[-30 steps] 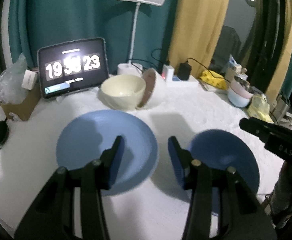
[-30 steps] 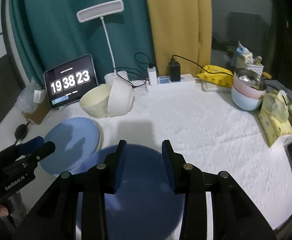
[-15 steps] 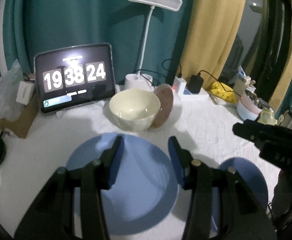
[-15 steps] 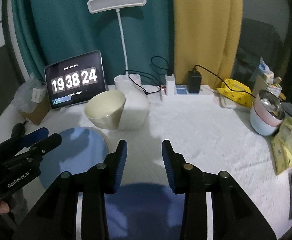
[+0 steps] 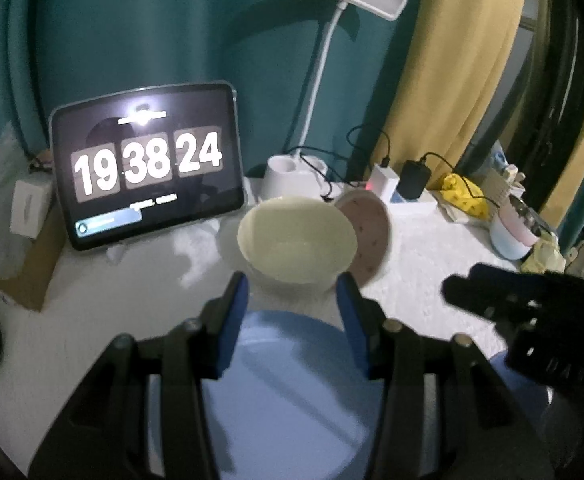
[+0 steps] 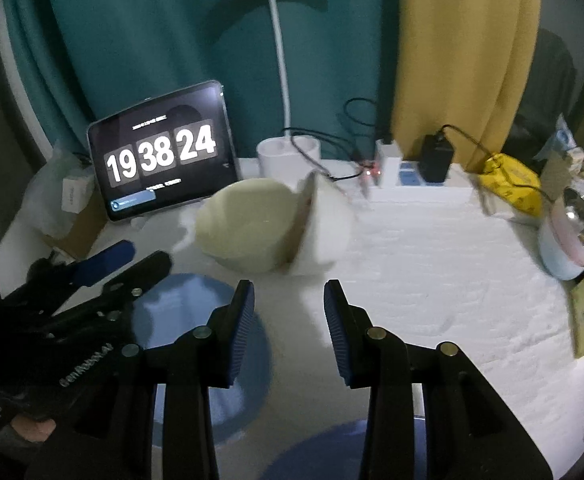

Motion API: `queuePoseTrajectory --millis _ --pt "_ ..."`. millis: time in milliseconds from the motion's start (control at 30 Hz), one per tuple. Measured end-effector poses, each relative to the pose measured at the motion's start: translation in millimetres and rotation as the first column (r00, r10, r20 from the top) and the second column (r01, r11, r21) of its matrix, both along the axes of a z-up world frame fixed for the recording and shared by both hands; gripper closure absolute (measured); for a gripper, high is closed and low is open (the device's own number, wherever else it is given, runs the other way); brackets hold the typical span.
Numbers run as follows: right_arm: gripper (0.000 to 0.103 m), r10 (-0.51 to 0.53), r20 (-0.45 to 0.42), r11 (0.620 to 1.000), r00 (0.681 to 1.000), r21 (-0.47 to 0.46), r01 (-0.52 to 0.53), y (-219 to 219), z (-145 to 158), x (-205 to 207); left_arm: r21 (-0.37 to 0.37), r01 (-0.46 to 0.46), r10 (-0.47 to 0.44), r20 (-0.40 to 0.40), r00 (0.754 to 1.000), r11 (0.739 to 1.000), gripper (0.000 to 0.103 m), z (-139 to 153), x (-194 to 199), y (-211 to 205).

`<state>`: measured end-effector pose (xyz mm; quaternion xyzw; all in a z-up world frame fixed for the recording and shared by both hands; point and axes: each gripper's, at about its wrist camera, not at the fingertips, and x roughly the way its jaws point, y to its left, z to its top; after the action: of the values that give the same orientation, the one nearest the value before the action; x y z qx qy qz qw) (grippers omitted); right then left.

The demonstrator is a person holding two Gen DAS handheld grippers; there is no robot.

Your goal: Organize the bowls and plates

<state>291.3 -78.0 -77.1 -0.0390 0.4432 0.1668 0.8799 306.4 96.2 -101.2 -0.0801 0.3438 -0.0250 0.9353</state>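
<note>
Both claws are part open and hold nothing. The cream bowl [image 5: 296, 236] sits just ahead of the left claw [image 5: 292, 292], a pale blue plate [image 5: 288, 392] under it. The right claw [image 6: 288, 300] hovers over bare worktop [image 6: 432, 280], a dark blue plate [image 6: 324, 452] below it.

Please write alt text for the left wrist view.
The open left gripper hovers empty over a light blue plate, pointing at a cream bowl with a tilted pink bowl leaning beside it; a tablet clock stands behind.
</note>
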Motion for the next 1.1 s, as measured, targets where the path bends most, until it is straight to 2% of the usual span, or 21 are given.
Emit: queuePoseTrajectory --millis 267,400,700,867,1000,1100 --pt "0.065 -0.047 -0.059 0.996 0.997 0.069 0.051 28.1 -18.7 33.4 -0.007 0.009 -0.01 -0.031 0.999 1.0 0.056 -9.2 29.9 17.8" --pt "0.065 -0.074 -0.062 0.995 0.995 0.058 0.077 34.8 -37.2 53.1 -0.036 -0.008 0.005 -0.074 0.997 0.999 0.056 -25.3 48.8 29.4" --pt "0.067 -0.15 -0.117 0.987 0.982 0.034 0.155 31.5 -75.9 87.7 -0.041 0.007 -0.013 -0.141 0.99 0.999 0.056 -51.0 79.7 34.3" --pt "0.067 -0.193 -0.191 0.977 0.962 0.055 0.207 23.8 -96.8 98.2 -0.035 0.009 -0.015 -0.193 0.981 0.999 0.056 -61.9 94.6 32.6" --pt "0.067 -0.196 -0.209 0.975 0.958 0.061 0.212 24.7 -105.3 101.8 -0.027 0.022 -0.027 -0.208 0.978 0.999 0.056 -67.7 103.0 28.7" --pt "0.077 -0.192 -0.222 0.976 0.956 0.062 0.211 25.2 -108.6 103.5 -0.061 0.028 -0.041 -0.224 0.974 0.998 0.057 -73.6 107.4 31.1"
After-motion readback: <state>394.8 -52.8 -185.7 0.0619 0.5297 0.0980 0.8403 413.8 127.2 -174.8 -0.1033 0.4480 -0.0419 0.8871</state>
